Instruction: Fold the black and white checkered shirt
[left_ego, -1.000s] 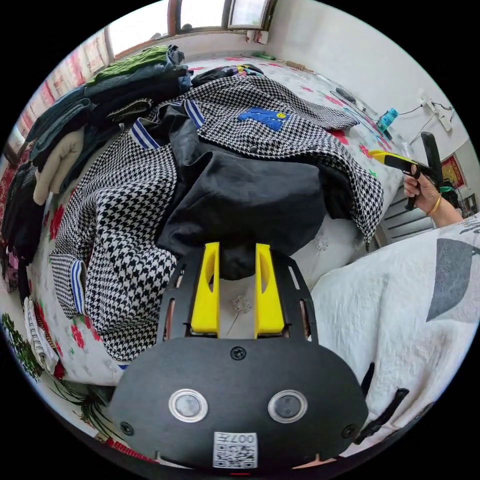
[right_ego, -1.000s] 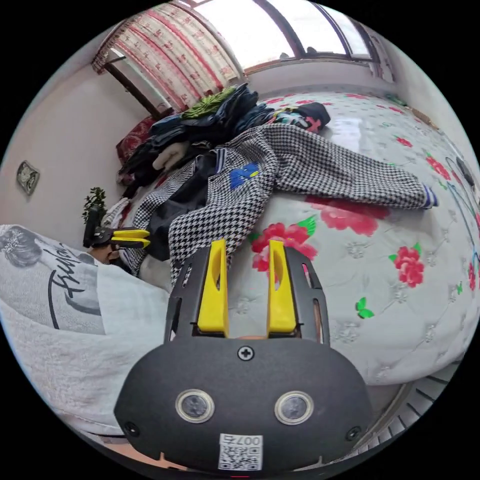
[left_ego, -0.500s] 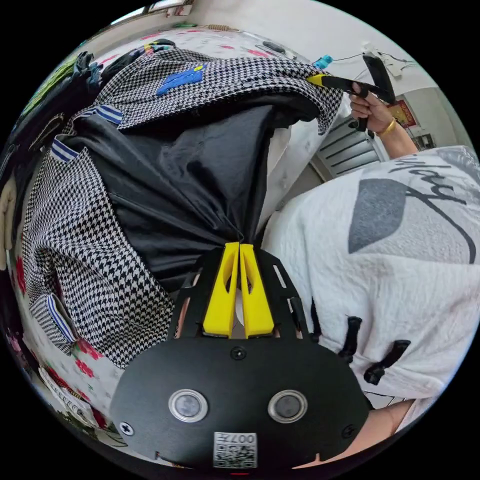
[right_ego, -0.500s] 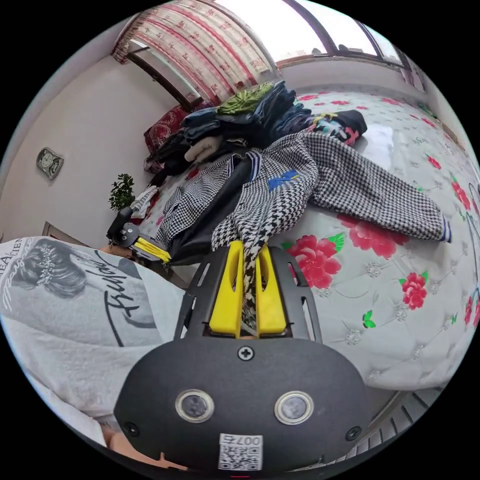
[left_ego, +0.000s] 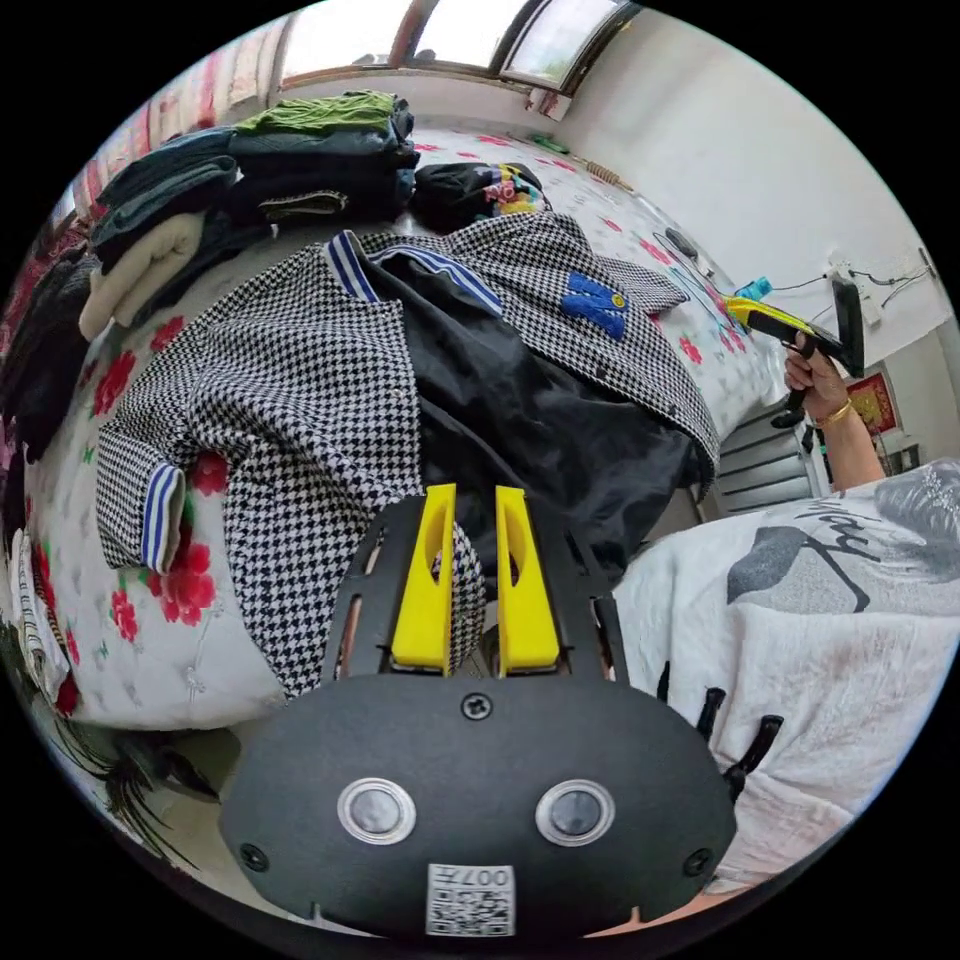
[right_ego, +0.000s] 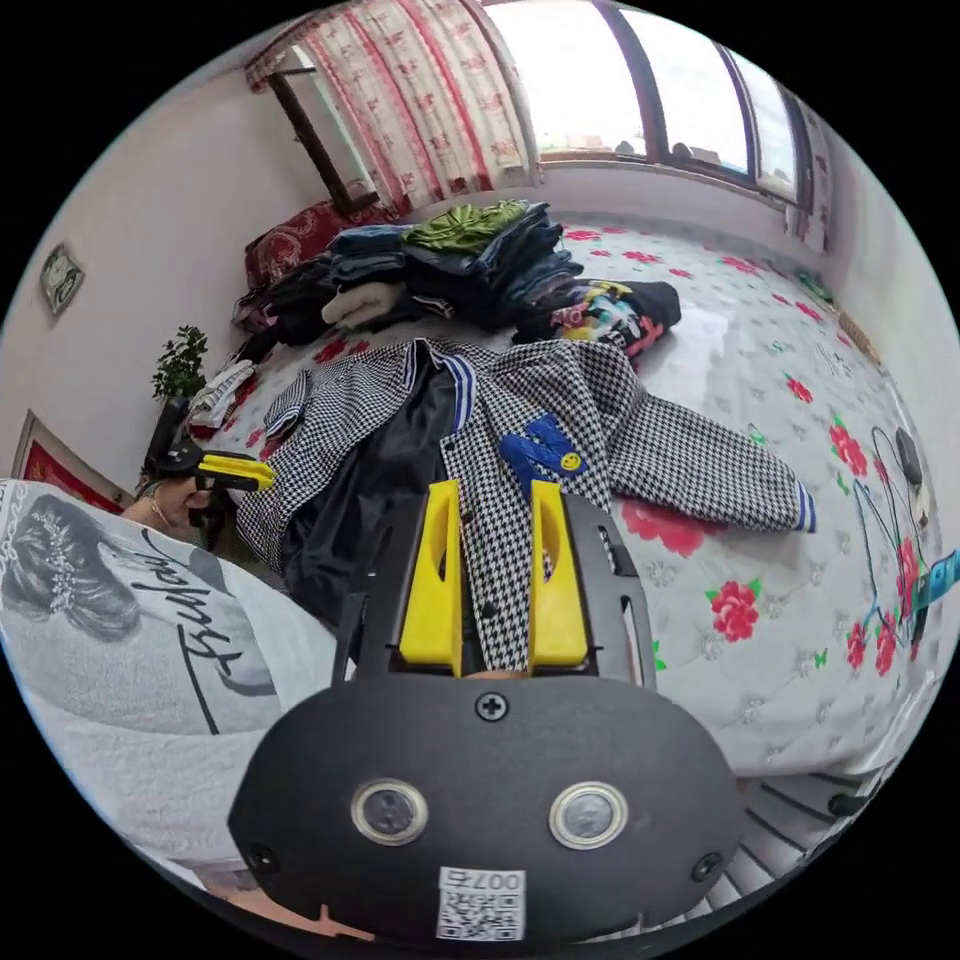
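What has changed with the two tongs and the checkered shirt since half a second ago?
Both tongs let go: the left tongs and the right tongs, shut on the hem before, are now open. The checkered shirt, then pulled taut, lies spread open on the bed. The stack of folded clothes stayed put.

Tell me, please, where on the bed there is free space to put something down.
Free: the floral bedspread beyond the black and white checkered shirt, toward the window. Crowded: the stack of folded clothes and the colourful dark garment behind the collar.
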